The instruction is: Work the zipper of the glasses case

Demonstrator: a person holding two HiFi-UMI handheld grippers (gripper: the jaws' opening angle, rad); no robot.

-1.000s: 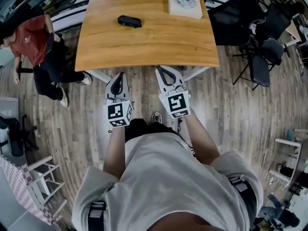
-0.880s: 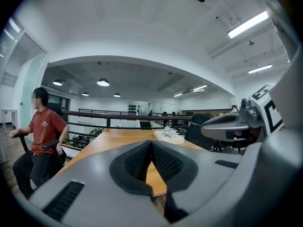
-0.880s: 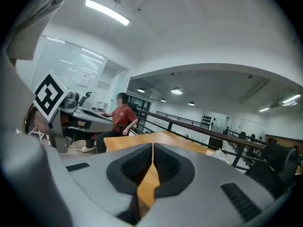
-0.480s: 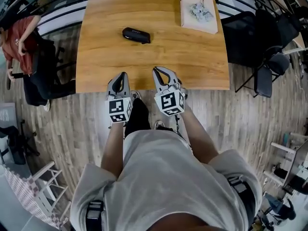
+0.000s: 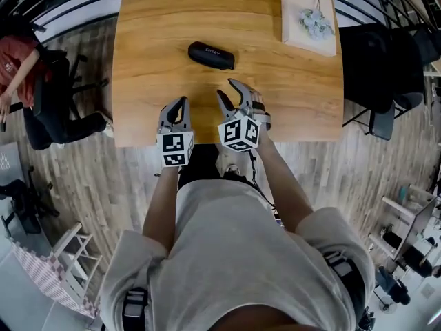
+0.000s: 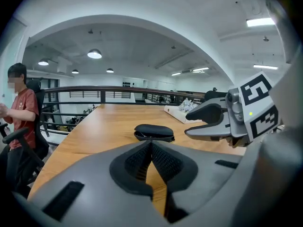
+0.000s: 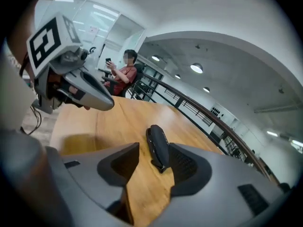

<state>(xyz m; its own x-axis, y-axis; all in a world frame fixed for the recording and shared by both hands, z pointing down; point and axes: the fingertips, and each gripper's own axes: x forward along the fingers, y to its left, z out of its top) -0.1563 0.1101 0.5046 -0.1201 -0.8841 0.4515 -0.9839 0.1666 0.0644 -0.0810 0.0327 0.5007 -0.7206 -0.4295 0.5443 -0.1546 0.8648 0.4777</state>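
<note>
We see a wooden table (image 5: 151, 26): a black glasses case (image 5: 211, 55) lies ahead, slightly right of our left gripper (image 5: 180, 102); a white box (image 5: 308, 18) lies farther right.

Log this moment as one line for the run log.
stage: pre-grasp | glasses case: on table, untouched | left gripper: jaws shut, empty | right gripper: jaws opening, empty
</note>
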